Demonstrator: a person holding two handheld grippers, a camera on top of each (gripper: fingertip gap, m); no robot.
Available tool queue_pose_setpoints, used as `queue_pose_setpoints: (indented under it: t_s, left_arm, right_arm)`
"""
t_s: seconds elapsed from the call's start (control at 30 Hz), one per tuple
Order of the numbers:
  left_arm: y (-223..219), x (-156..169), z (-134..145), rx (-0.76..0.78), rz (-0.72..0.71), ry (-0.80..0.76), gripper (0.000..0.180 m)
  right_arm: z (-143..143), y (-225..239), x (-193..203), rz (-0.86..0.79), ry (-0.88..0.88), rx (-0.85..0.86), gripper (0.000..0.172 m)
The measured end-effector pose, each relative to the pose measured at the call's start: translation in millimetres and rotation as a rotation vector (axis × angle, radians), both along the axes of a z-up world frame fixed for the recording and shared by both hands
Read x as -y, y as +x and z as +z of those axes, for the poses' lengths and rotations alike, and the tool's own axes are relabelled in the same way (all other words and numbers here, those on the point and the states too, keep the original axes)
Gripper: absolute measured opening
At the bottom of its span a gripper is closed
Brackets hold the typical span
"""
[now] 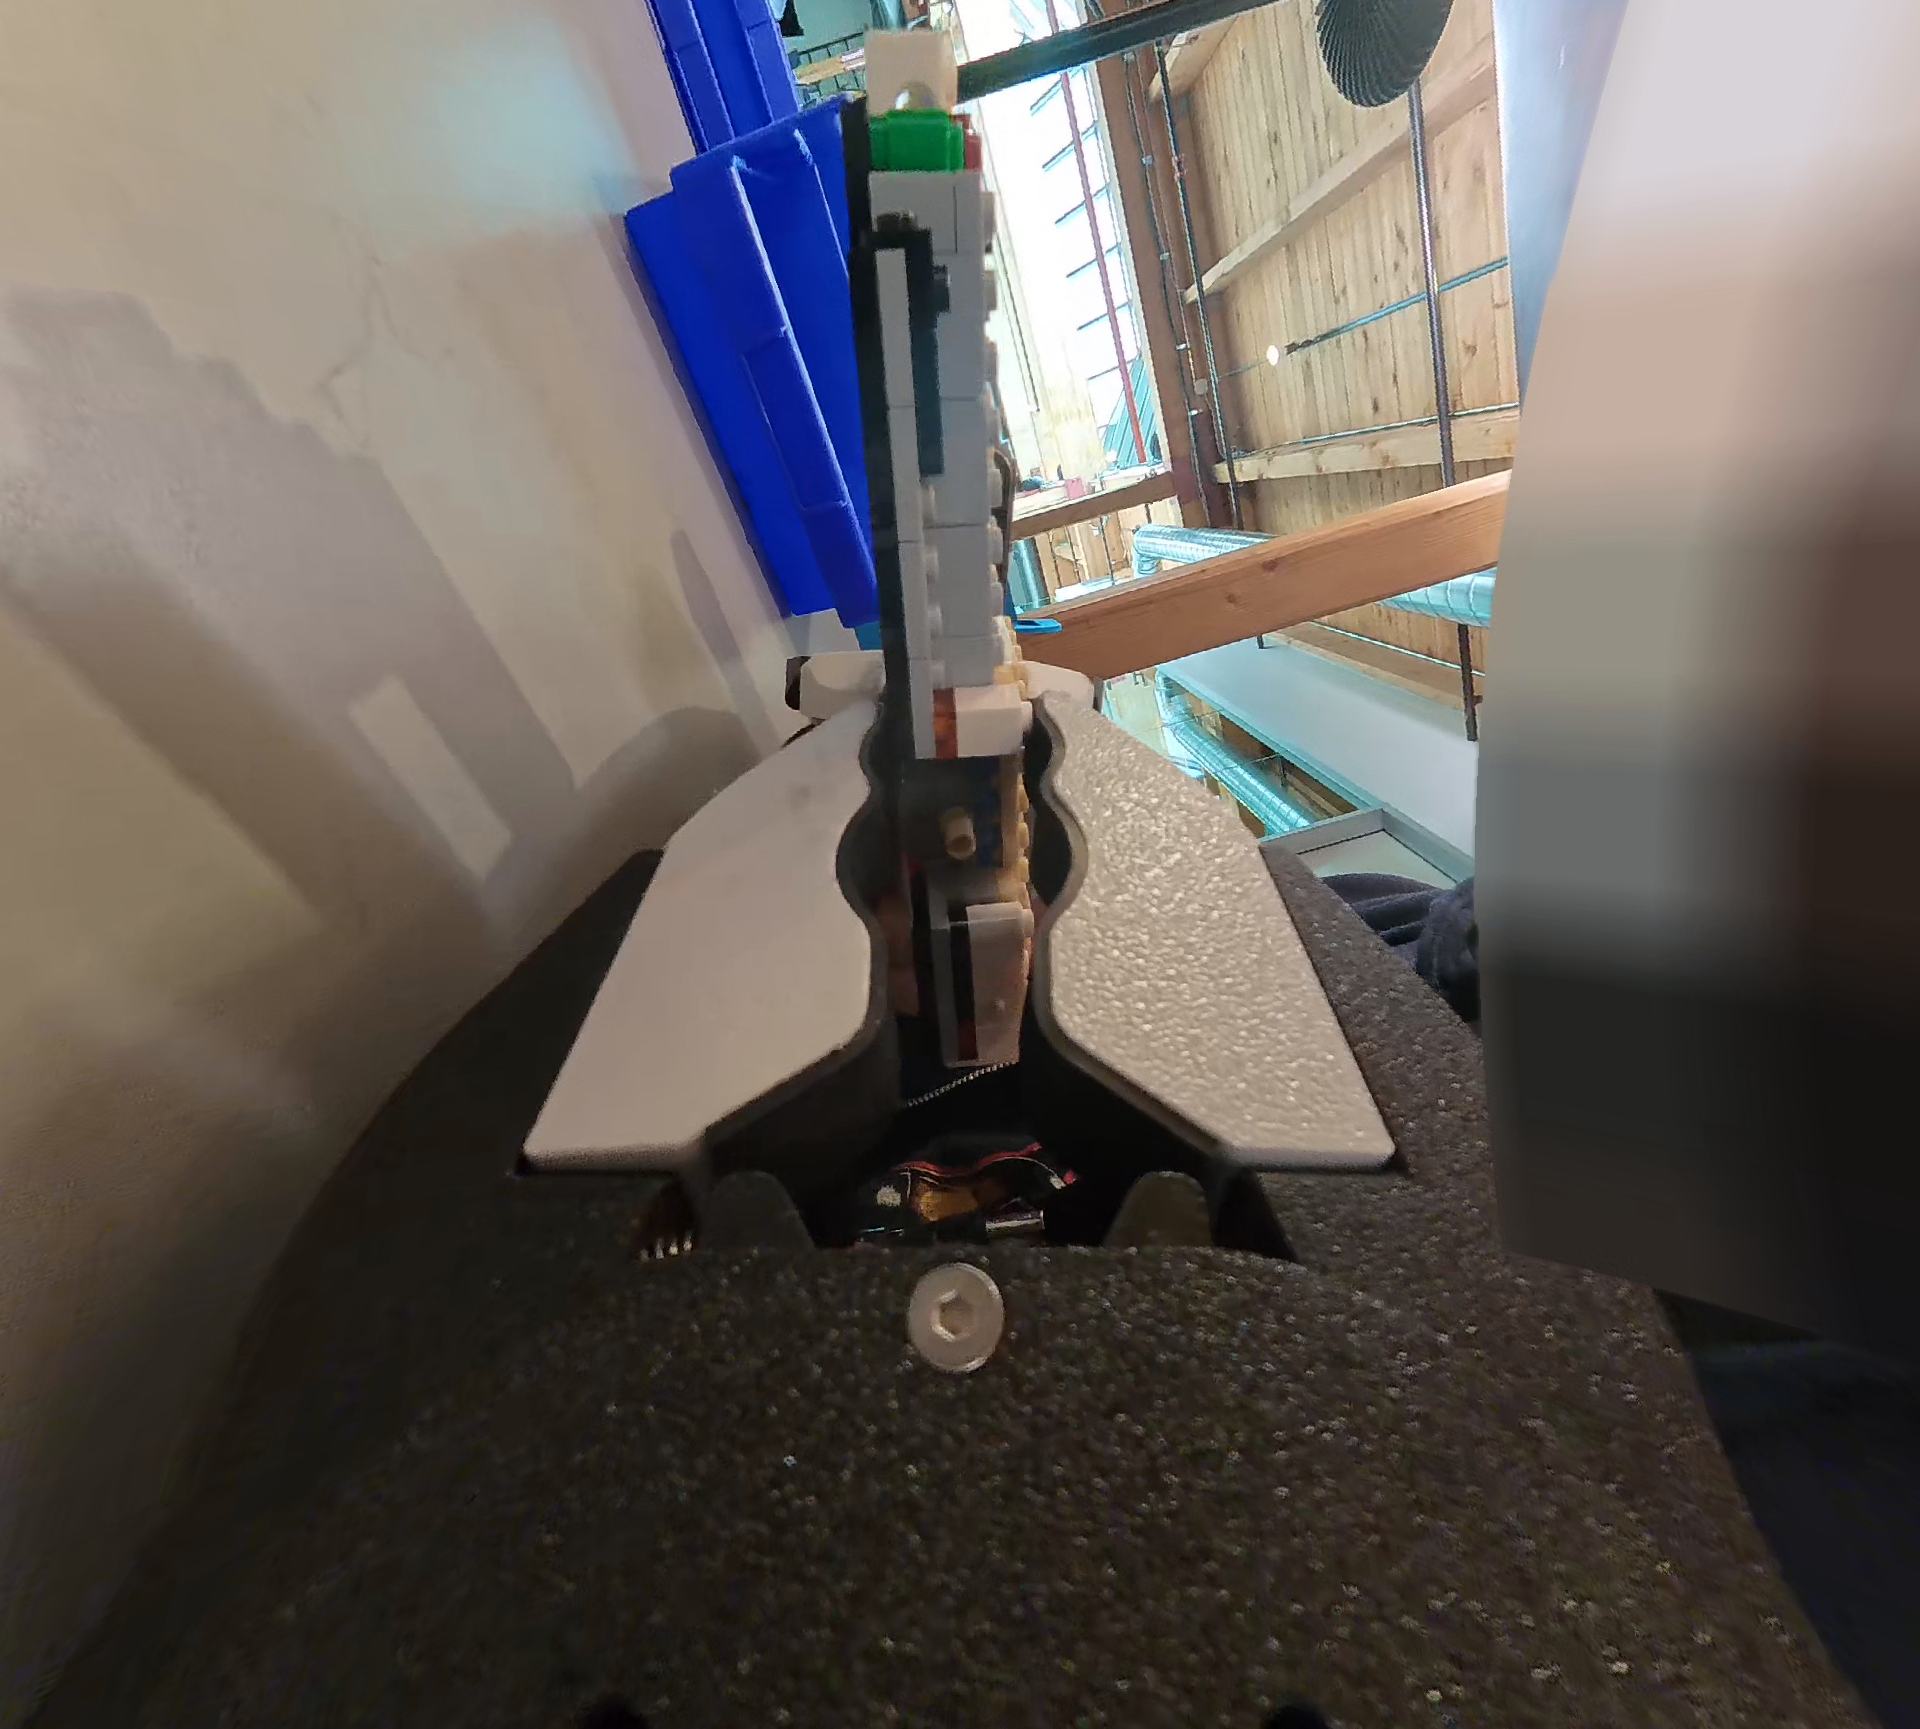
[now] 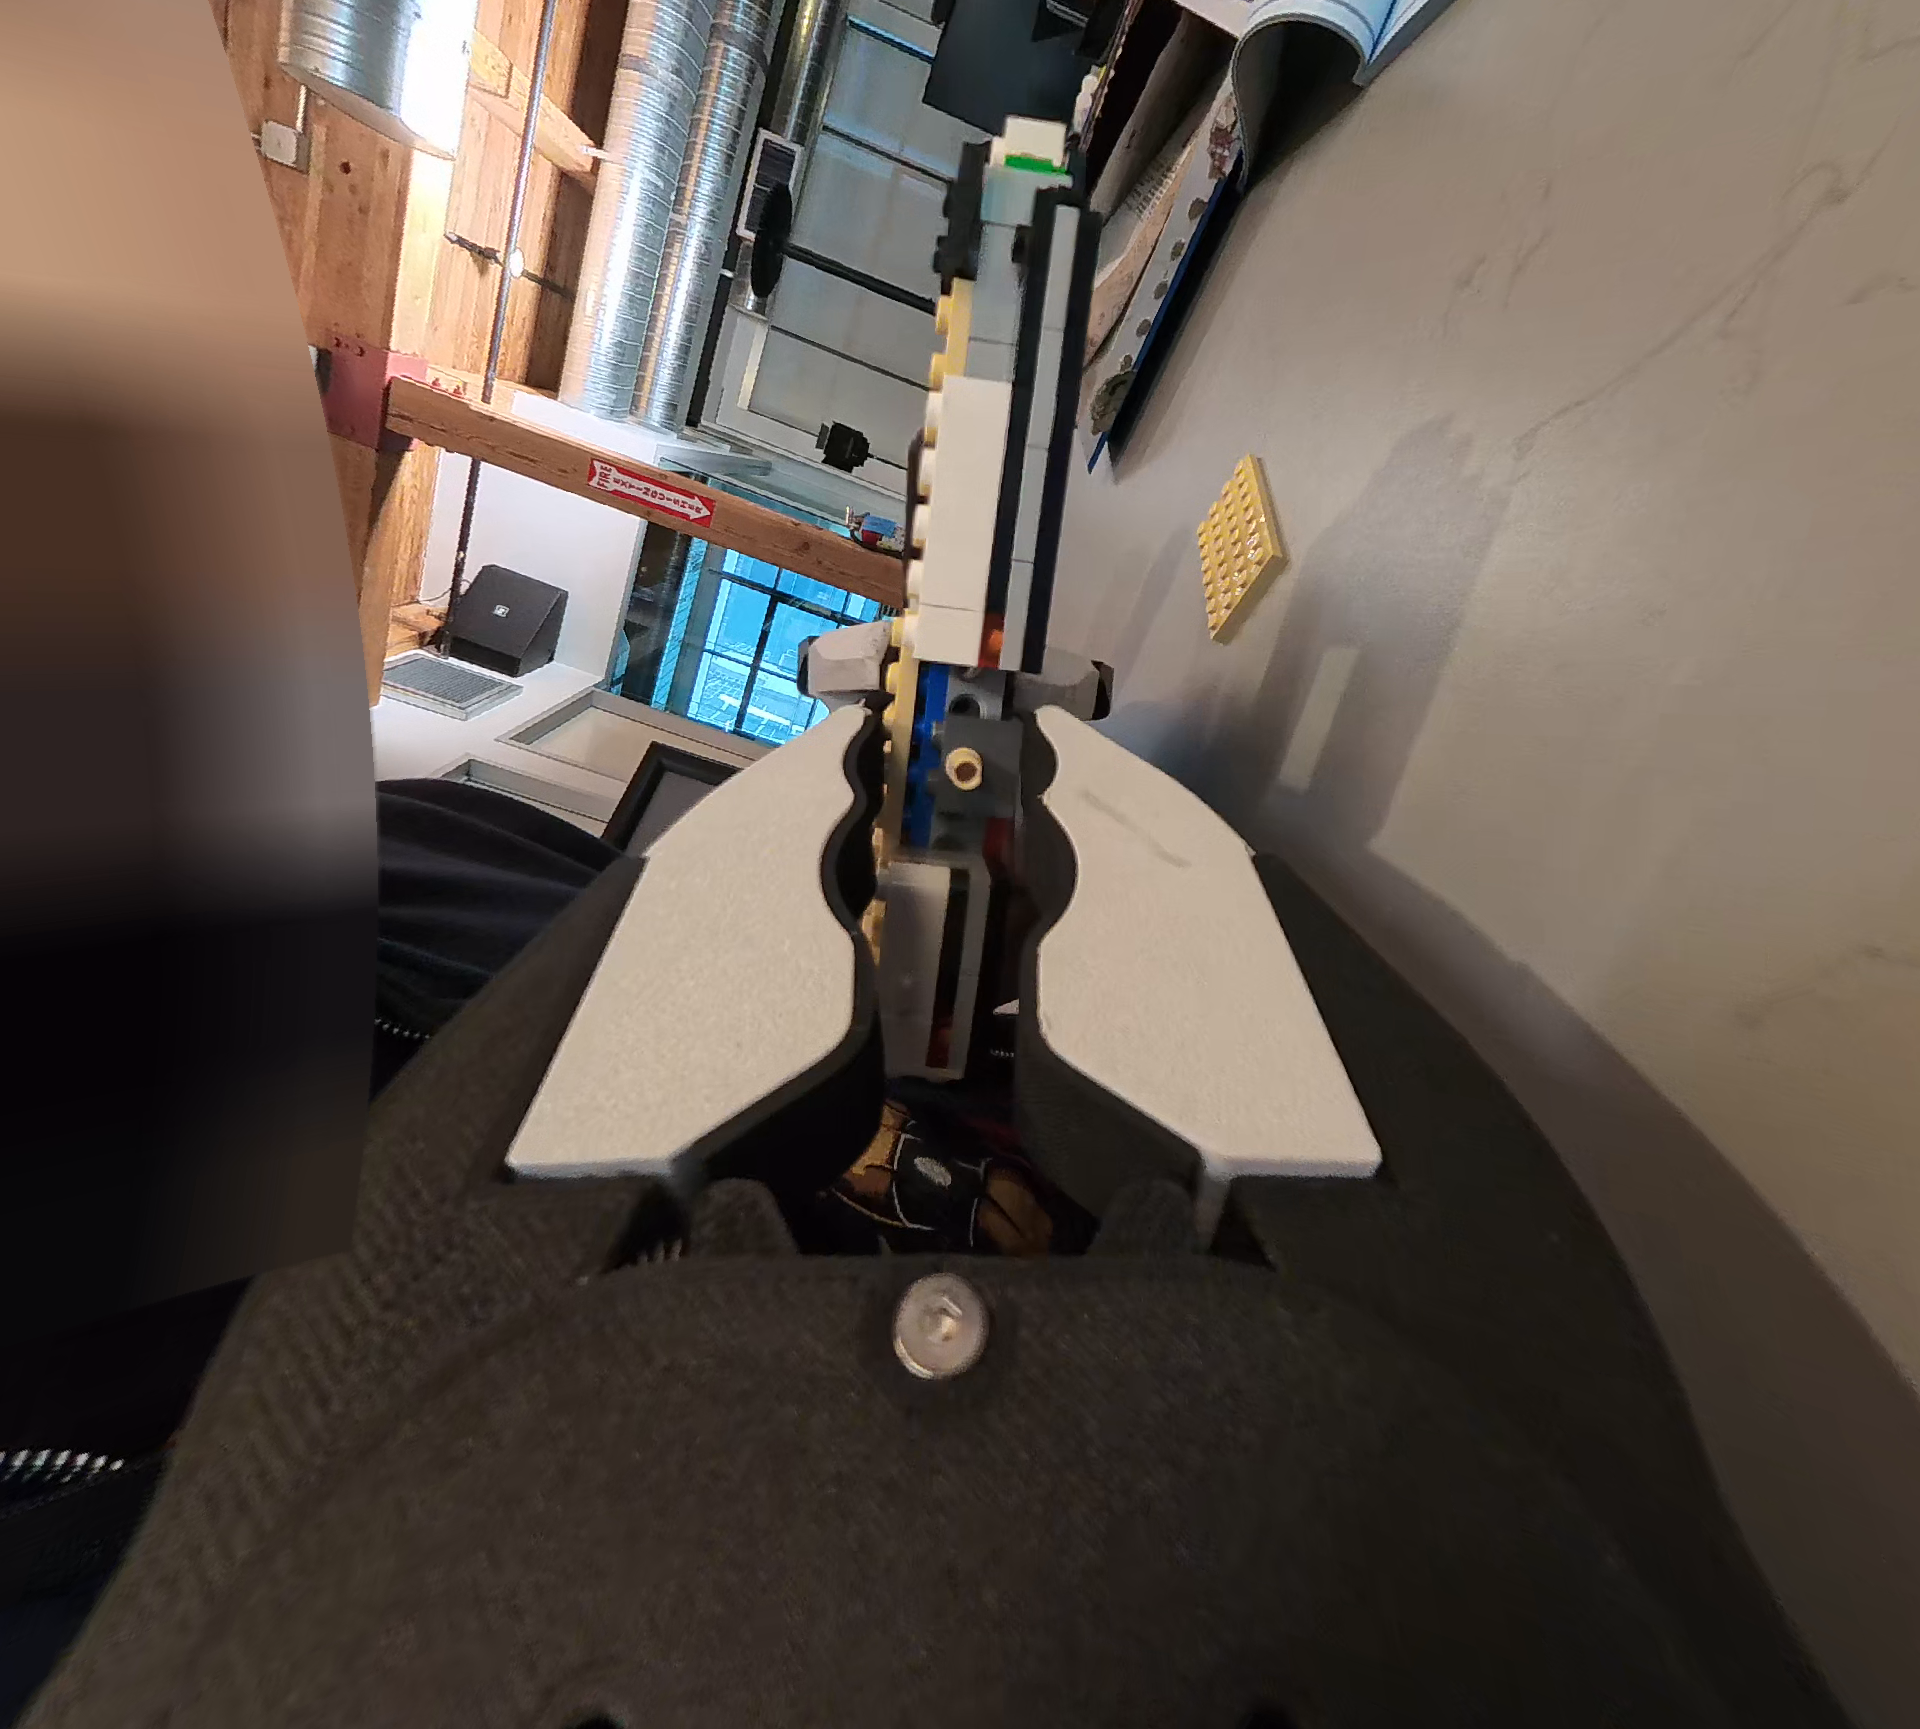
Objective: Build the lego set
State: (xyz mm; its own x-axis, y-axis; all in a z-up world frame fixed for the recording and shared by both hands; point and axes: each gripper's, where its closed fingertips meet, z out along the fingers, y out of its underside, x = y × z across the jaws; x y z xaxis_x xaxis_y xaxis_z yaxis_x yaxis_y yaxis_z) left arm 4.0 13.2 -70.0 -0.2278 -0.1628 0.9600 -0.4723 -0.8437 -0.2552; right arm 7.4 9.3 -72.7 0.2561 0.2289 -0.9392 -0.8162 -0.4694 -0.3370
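My pebbled grey left gripper (image 1: 956, 734) and right gripper (image 2: 951, 723) both clamp one long, flat, studded brick model (image 1: 935, 453) of grey, white, tan and blue plastic, held above the pale table (image 2: 1558, 536).

Long flat toy-brick build (image 1: 940, 474), grey and white with black edge, green brick at far tip, held on edge above the worktop (image 2: 1558, 536), clamped in both claws

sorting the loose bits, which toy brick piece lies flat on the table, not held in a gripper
The tan studded plate, lying alone on the grey table. The long grey-and-white brick assembly is off the table, clamped in the right gripper.
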Motion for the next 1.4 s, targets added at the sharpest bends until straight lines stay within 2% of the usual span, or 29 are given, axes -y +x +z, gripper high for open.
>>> queue_pose_setpoints:
  t_s: [0.2, 0.4, 0.63, 0.9, 1.23, 1.4]
  left_arm:
    - [-2.4, 1.9, 0.6, 0.005, -0.019, 0.024, 0.022]
    - [-5.7, 6.3, 1.4, 0.020, -0.046, 0.068, 0.022]
    - [-8.9, 11.8, 3.3, 0.043, -0.073, 0.135, 0.022]
    - [-9.9, 14.7, 3.3, 0.053, -0.086, 0.141, 0.022]
    - [-7.9, 13.5, 3.7, 0.061, -0.086, 0.114, 0.022]
    - [-9.0, 14.3, 4.2, 0.067, -0.092, 0.092, 0.022]
  right_arm:
    - [1.0, -1.2, 0.8, 0.011, 0.004, 0.010, 0.027]
    - [3.6, 6.4, -1.9, -0.013, 0.004, 0.035, 0.039]
    - [6.2, -0.6, 0.4, 0.018, 0.024, 0.074, 0.029]
    - [7.0, -1.3, 3.5, 0.023, 0.048, 0.095, 0.025]
    - [7.8, -0.2, 2.7, 0.010, 0.056, 0.035, 0.025]
    - [6.1, -2.1, 4.6, 0.039, 0.043, 0.029, 0.033]
